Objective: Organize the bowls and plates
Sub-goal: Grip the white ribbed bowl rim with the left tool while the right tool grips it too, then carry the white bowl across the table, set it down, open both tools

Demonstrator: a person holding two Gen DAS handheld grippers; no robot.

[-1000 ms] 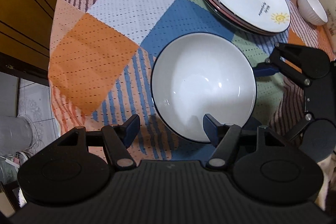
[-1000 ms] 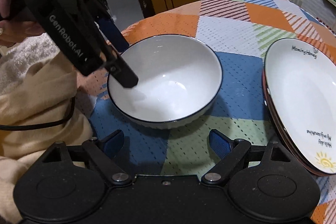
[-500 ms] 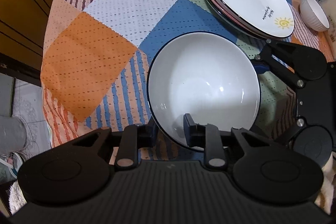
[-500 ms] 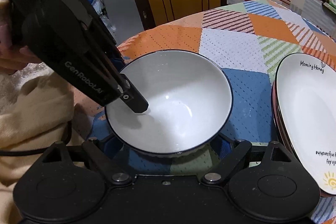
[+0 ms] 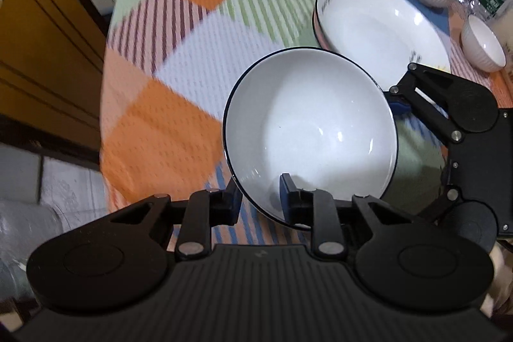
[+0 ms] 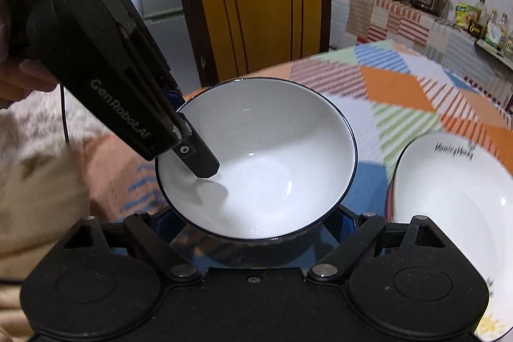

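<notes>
The white ceramic bowl with a thin dark rim (image 5: 309,133) hung tilted above the patchwork tablecloth (image 5: 192,60), clear of it. Your left gripper (image 5: 260,201) had its fingers clamped on the near rim, one inside, one outside. Your right gripper (image 6: 253,225) sat under the bowl's right side, fingers spread wide apart. Far right lay the stacked white plates with printed lettering (image 5: 381,28); beyond them, two small white ribbed bowls (image 5: 482,45).

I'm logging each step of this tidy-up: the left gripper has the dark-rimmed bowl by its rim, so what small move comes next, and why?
Probably carry the bowl toward the stacked plates. The left gripper pinches its near rim, the right gripper seems to cradle its underside, and it looks tilted and raised above the tablecloth.
</notes>
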